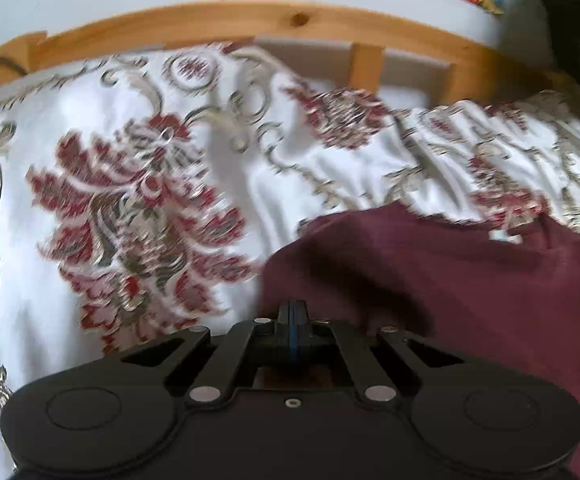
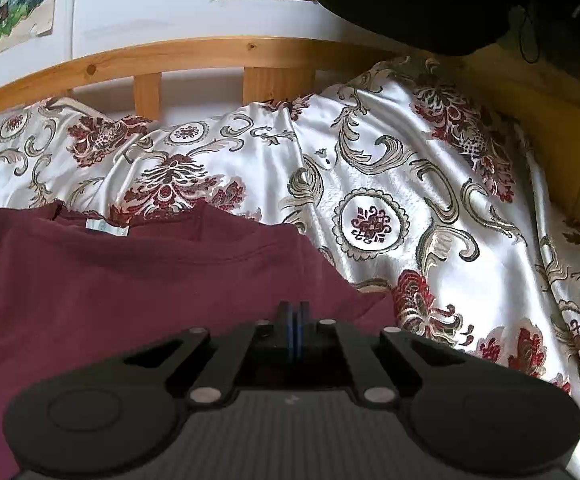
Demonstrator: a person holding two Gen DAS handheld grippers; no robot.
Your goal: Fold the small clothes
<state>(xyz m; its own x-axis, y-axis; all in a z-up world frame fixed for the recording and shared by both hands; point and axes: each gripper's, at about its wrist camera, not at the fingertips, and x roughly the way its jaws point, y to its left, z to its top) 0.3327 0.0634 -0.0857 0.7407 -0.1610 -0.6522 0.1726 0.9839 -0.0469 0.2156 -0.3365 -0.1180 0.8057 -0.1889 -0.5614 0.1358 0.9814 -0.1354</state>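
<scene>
- A maroon T-shirt (image 2: 138, 280) is lying flat on a bed covered with a satin floral bedspread (image 2: 390, 168); its neckline with the white label (image 2: 106, 227) is pointing away from the cameras, toward the pine headboard (image 2: 210, 54).
- The left gripper (image 1: 292, 307) is hovering at the left side of the shirt (image 1: 430, 272). Its jaws are pressed together, and the blue pads are meeting with no visible gap. Whether any fabric is pinched between them, I cannot tell, because the picture is blurred and the tips are hiding the cloth.
- The right gripper (image 2: 293, 307) is sitting over the right side of the shirt, near its side edge. Its jaws are also together; if they are holding a fold of cloth, it is not visible.
- The long axis of the shirt is running from the grippers toward the headboard, so the body of the cloth is lying ahead of both jaws and between them.
- Both hands are looking about equally near to the shirt, each one at its own side.
- I am judging that the coming move is turning on this symmetry: the two sides are probably needing to be brought inward or forward together.
</scene>
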